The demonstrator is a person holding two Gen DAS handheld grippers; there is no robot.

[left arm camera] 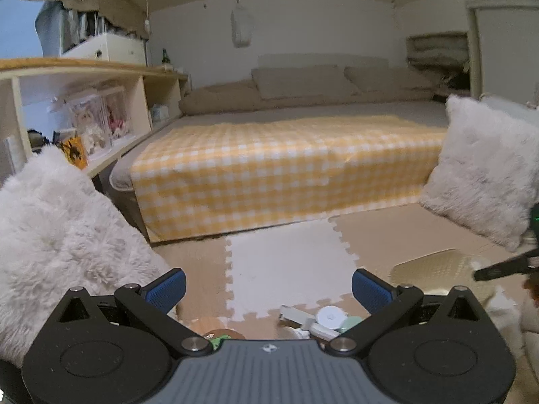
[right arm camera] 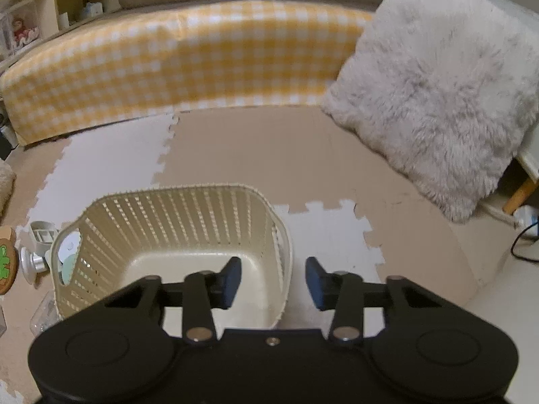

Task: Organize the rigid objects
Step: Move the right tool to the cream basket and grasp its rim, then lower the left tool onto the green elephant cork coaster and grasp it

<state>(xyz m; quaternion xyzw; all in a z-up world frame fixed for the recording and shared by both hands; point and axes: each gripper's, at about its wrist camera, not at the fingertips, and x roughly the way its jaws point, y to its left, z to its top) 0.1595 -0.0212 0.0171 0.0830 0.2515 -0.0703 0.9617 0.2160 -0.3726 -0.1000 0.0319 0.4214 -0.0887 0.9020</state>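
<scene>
Foam floor mat, cream basket on it. Right hand-held gripper part-open astride basket's right rim, pads clear. Left hand-held gripper wide, empty.

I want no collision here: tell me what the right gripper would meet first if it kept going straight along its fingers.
Probably the cream slatted basket. The right gripper points down with the basket's right wall between its fingers, which do not press on it. That rim looks first in line, though depth is uncertain.
</scene>
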